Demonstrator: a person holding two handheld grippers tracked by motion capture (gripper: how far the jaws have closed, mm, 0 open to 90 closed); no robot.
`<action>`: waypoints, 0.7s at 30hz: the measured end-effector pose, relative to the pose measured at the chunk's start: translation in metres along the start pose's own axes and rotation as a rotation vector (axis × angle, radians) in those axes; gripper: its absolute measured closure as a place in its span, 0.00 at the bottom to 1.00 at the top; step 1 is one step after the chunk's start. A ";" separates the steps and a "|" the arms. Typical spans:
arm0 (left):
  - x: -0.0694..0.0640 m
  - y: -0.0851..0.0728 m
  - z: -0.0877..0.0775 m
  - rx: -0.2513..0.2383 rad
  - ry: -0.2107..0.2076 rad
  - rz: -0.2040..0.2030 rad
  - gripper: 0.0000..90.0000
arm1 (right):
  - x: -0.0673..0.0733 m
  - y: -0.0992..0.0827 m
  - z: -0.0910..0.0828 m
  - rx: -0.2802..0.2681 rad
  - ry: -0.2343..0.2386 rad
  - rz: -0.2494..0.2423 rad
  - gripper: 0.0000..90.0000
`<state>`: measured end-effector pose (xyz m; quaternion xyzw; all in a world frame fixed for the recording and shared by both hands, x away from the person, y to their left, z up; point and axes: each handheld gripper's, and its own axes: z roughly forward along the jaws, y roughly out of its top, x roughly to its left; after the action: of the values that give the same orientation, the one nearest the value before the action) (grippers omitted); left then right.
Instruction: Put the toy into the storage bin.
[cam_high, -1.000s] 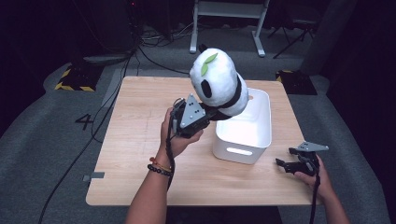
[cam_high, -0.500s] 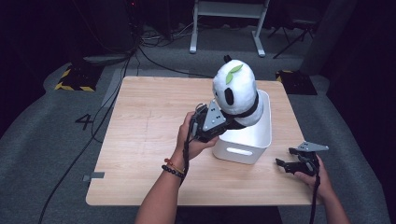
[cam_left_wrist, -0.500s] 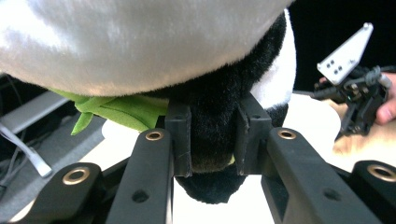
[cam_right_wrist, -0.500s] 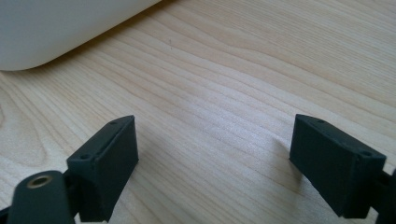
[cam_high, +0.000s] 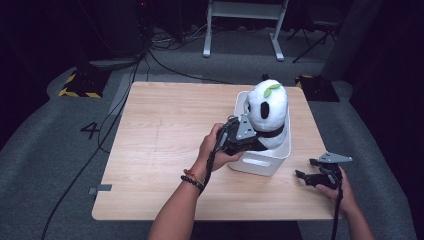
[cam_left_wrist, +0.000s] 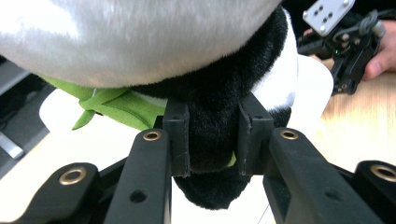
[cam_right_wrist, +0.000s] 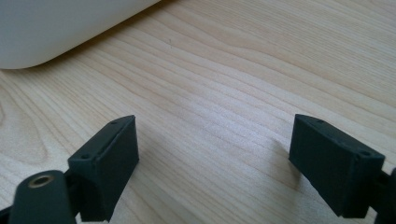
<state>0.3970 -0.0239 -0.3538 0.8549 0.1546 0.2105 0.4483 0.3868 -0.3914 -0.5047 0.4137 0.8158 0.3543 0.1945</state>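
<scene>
A black-and-white plush panda (cam_high: 269, 110) with a green leaf on its head sits upright in the white bin (cam_high: 260, 162) at the table's right. My left gripper (cam_high: 251, 141) is shut on a black limb of the panda (cam_left_wrist: 212, 126), its pads pressing in from both sides. A green ribbon (cam_left_wrist: 112, 105) hangs beside that limb. My right gripper (cam_high: 306, 170) rests low over the table's right front corner, a little right of the bin. Its jaws stand wide apart over bare wood (cam_right_wrist: 215, 140) with nothing between them, and the bin's wall (cam_right_wrist: 60, 28) lies just beyond.
The wooden table (cam_high: 160, 130) has open surface to the left of the bin. Cables (cam_high: 125, 90) run over the grey floor at the left, and a white stand (cam_high: 240, 25) is behind the table. My right gripper (cam_left_wrist: 345, 51) appears past the panda in the left gripper view.
My left gripper has carried the panda to the right and down, from above the bin's left side into the bin, and the panda has turned upright. The right gripper has stayed put.
</scene>
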 end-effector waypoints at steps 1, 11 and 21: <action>0.001 0.000 0.004 0.015 -0.008 0.001 0.78 | 0.000 0.000 0.000 0.000 0.000 0.000 0.18; 0.006 0.001 0.023 0.103 -0.054 -0.037 0.76 | -0.001 0.000 0.000 -0.001 0.002 -0.002 0.18; 0.009 -0.005 0.035 0.109 -0.081 -0.086 0.76 | 0.000 0.000 0.000 -0.002 0.001 0.002 0.18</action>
<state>0.4219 -0.0416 -0.3742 0.8784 0.1843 0.1475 0.4157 0.3864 -0.3913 -0.5047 0.4141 0.8152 0.3552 0.1942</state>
